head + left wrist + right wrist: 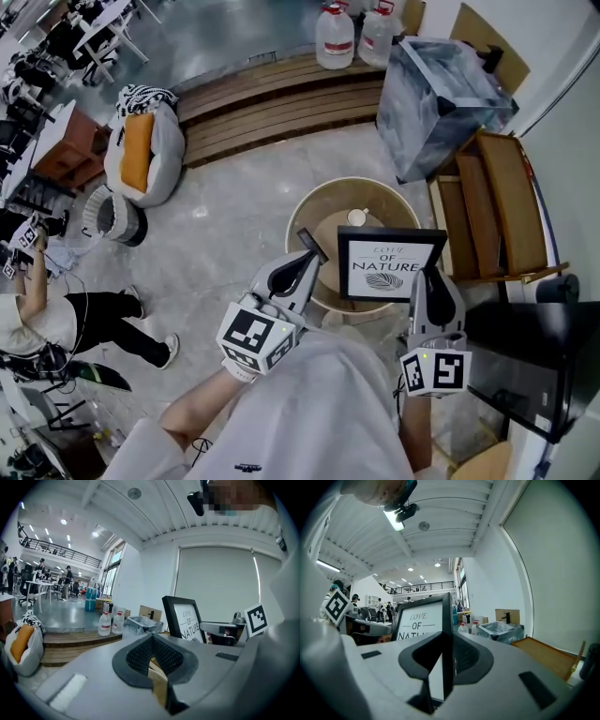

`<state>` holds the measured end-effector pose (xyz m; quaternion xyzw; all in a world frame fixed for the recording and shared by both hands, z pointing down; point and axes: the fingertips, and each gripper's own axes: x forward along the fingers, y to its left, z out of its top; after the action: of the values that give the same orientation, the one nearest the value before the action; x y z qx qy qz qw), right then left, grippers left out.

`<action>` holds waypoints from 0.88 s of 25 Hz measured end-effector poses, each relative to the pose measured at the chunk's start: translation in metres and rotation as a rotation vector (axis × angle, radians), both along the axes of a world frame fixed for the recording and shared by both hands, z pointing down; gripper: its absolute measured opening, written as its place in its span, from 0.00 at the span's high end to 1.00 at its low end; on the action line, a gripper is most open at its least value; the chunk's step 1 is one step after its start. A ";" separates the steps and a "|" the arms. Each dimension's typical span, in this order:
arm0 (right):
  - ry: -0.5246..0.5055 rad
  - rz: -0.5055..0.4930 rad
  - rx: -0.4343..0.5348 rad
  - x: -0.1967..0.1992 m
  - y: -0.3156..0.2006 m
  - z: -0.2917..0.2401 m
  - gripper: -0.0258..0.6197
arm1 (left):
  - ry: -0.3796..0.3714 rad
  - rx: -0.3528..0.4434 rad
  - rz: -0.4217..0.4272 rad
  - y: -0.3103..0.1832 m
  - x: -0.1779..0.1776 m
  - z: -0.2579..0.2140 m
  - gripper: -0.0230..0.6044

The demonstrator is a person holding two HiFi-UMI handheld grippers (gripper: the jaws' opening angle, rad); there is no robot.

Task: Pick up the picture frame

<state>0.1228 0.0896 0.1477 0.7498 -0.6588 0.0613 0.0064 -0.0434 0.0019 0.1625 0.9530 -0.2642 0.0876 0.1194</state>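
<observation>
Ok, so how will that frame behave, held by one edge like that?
The frame looks flat and stiff, so it likely won't flex. Gripped by the right tongs at one edge only, it may twist or swing. Its front is possibly glass: fragile, slippery.

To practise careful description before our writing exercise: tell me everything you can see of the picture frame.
The picture frame is rectangular, with a thin black border that looks like wood or plastic. It surrounds a white print reading LOVE OF NATURE above a small leaf drawing. It stands upright, facing the person, above the round beige table. The right claw is closed on its right edge near the lower corner. Nothing else visibly touches it.
</observation>
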 end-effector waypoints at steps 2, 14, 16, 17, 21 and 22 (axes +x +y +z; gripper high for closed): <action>0.014 0.003 -0.008 0.001 0.001 0.002 0.87 | -0.005 0.000 0.001 0.000 0.001 0.001 0.97; -0.030 0.017 -0.010 0.011 -0.003 0.007 0.87 | -0.001 0.001 -0.017 -0.005 0.002 0.000 0.97; -0.044 0.021 -0.010 0.009 -0.008 0.007 0.87 | 0.001 0.004 -0.017 -0.011 0.001 -0.003 0.97; -0.046 0.023 -0.012 0.009 -0.011 0.008 0.87 | 0.001 0.006 -0.016 -0.014 0.001 -0.004 0.97; -0.050 0.025 -0.012 0.010 -0.015 0.017 0.87 | 0.001 0.014 -0.015 -0.018 0.004 0.001 0.97; -0.050 0.026 -0.011 0.011 -0.014 0.019 0.87 | 0.001 0.014 -0.014 -0.018 0.005 0.004 0.97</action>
<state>0.1336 0.0753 0.1664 0.7564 -0.6487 0.0839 -0.0066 -0.0388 -0.0163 0.1665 0.9519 -0.2715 0.0846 0.1137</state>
